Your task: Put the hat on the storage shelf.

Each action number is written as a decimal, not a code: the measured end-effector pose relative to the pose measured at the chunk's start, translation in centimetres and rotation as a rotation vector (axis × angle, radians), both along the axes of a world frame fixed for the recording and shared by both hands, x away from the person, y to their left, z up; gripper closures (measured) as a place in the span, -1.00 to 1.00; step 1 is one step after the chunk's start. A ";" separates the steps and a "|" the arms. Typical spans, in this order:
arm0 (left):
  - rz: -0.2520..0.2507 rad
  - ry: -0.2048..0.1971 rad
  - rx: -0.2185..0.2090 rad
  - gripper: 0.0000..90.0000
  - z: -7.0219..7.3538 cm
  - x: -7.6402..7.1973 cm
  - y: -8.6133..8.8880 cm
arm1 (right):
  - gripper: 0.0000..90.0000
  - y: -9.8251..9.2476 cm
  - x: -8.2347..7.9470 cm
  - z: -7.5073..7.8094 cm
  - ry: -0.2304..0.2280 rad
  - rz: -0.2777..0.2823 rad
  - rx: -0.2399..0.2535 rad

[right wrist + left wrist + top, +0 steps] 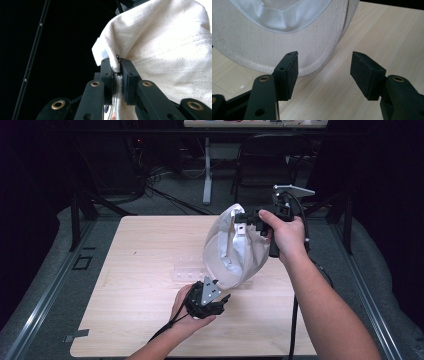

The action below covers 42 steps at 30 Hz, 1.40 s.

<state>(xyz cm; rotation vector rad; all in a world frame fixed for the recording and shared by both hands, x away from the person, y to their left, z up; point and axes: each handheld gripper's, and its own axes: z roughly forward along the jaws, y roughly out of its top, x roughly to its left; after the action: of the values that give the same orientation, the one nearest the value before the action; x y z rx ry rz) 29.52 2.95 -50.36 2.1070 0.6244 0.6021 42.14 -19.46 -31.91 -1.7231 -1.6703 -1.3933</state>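
An off-white cloth cap (232,247) hangs above the wooden table (140,265), its brim pointing down toward the tabletop. My right gripper (248,218) is shut on the cap's back edge and holds it up; the right gripper view shows the fabric (162,45) pinched between both jaws of that gripper (117,72). My left gripper (220,300) sits low at the table's front, just below the brim. In the left gripper view the gripper (324,72) is open, its black pads (292,72) close under the brim (287,50), touching nothing.
A clear flat plastic piece (187,272) lies on the table behind the left gripper. A dark chair (270,160) and a white table leg (207,170) stand beyond the far edge. Black cables (295,320) trail from both grippers.
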 end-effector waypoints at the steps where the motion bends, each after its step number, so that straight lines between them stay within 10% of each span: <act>1: 0.006 -0.001 0.004 -0.11 -0.1 0.1 -0.4 | 0.81 0.0 0.0 0.0 0.000 0.003 -0.002; 6: 0.056 0.005 0.036 -0.08 -0.4 0.9 -1.8 | 0.81 0.1 0.0 0.0 0.001 -0.001 0.002; 13: 0.066 -0.027 0.045 0.50 0.0 1.2 -1.1 | 0.81 0.0 -0.2 0.2 -0.011 -0.006 0.008; 42: -0.016 0.113 -0.204 0.81 -0.2 6.2 3.9 | 0.81 1.3 0.4 -0.4 -0.023 -0.003 -0.032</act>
<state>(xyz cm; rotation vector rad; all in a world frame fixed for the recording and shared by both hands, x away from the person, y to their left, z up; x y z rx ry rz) 35.75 6.87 -50.57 1.9618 0.7007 0.3947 42.58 -18.16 -32.34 -1.7336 -1.7115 -1.3998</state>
